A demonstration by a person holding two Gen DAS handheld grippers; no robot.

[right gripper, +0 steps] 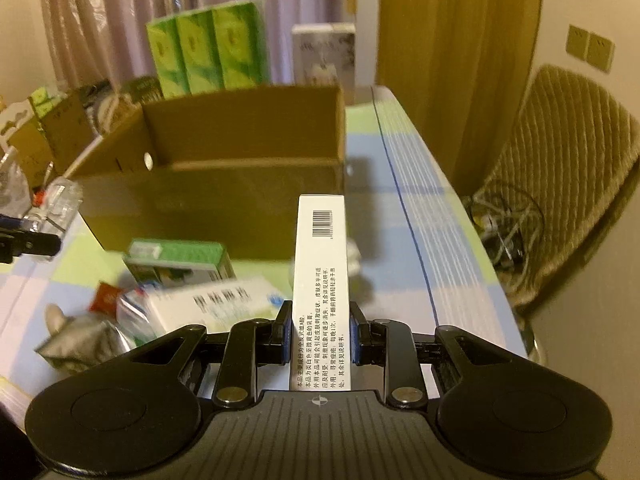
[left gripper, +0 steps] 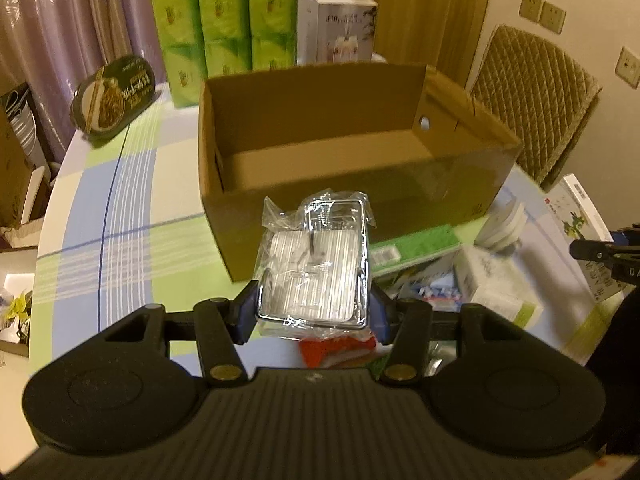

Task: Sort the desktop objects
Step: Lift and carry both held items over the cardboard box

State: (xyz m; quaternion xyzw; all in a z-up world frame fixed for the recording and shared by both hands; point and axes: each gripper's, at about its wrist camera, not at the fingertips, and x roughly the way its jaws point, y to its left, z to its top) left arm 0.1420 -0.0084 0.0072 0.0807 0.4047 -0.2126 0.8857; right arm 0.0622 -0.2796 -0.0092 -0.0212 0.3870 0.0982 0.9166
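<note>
My left gripper [left gripper: 314, 312] is tipped downward and forward, its blue-padded jaws pinching a clear plastic-wrapped packet with a shiny chrome frame [left gripper: 314, 268] by its two long sides. The packet sticks out ahead of the fingers, lifted off the table, its far end lying in line with the near wall of the open brown cardboard box [left gripper: 360, 196]. Under the packet, nearer me than the box, I see a red wrapper [left gripper: 336, 350]; a white carton [left gripper: 496, 288] and a flat green box [left gripper: 416, 242] lie to the right of it on the checked green, blue and white tablecloth [left gripper: 120, 216].

My right gripper [right gripper: 320, 328] is pitched down at much the same slope, jaws closed on a long narrow white carton with black print and a barcode [right gripper: 320, 276], gripped near its lower end. The carton runs straight ahead from the fingers, raised above the cloth, and its far tip overlaps the box's near right corner in my right view. On the cloth left of it, in front of the box, sit a blurred white carton [right gripper: 212, 304], a green-and-white box [right gripper: 180, 260] and a silver foil pouch [right gripper: 84, 340].

Beyond the box stand green tissue packs [left gripper: 228, 28] and a tall white printed carton [left gripper: 344, 28], then the curtains.
</note>
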